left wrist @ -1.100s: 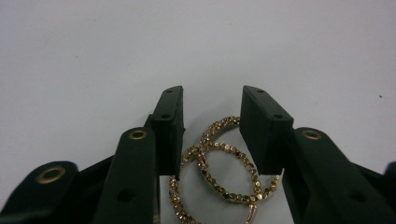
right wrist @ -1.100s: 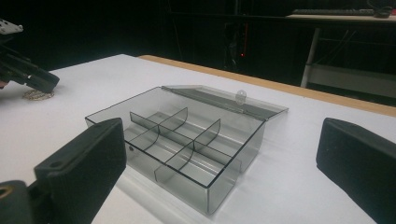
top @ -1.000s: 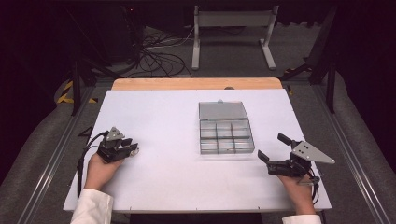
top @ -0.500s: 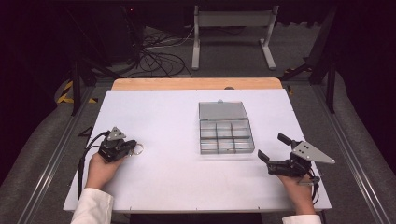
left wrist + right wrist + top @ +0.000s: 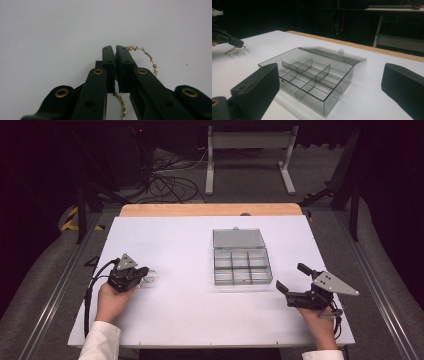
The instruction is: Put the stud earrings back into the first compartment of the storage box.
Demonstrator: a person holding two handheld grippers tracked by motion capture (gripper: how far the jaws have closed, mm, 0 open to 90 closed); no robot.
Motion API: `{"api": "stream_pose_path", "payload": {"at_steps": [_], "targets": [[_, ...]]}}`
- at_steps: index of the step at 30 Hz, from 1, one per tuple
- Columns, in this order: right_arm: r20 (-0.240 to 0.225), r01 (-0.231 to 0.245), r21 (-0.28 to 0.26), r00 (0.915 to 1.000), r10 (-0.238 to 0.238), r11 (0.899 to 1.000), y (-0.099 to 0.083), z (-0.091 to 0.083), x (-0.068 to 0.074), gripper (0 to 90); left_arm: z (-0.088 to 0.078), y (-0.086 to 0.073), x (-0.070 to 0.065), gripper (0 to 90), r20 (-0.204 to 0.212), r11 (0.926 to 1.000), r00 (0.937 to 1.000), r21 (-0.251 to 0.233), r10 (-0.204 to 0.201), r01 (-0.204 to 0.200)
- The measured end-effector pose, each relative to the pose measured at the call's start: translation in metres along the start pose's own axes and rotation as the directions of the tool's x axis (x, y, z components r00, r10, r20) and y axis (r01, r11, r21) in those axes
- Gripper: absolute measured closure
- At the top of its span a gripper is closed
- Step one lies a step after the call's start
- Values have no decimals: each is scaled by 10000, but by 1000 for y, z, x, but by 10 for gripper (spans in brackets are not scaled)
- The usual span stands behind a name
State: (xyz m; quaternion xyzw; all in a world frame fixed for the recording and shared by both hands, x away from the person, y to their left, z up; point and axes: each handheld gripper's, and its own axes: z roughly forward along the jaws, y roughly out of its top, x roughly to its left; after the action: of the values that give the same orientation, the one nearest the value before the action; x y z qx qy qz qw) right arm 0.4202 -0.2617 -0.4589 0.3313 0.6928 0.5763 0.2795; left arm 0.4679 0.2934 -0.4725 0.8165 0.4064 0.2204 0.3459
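A thin gold chain [image 5: 150,58] lies looped on the white table [image 5: 190,320] at the left. My left gripper [image 5: 115,48] is shut on it, with the chain pinched between the two black pads and curling out on the right side. From above, that gripper [image 5: 147,274] points right and the chain [image 5: 152,278] shows at its tip. A clear plastic organiser box [image 5: 243,281] with its lid folded back and several empty compartments sits right of centre. My right gripper [image 5: 291,276] rests open near the table's front right, aimed at the box [image 5: 337,95].
A wooden strip [image 5: 210,210] runs along the table's far edge. Beyond it are cables [image 5: 170,182] on the floor and a metal stand [image 5: 250,142]. Bare white tabletop lies between the left gripper and the box.
The left gripper's jaws have come together on the gold chain. The right hand and the box have stayed where they were.
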Motion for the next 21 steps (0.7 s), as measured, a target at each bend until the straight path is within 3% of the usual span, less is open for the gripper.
{"api": "stream_pose_path", "payload": {"at_steps": [13,21], "targets": [[-97,-49,141,9999,51,9999,-1,2,1,6,5,25,-31,865,763,9984,9970,-559,158,-115],[-166,-151,251,9997,156,9996,-1,3,1,0,10,38,-43,865,908,9970,9957,-772,153,-83]]}}
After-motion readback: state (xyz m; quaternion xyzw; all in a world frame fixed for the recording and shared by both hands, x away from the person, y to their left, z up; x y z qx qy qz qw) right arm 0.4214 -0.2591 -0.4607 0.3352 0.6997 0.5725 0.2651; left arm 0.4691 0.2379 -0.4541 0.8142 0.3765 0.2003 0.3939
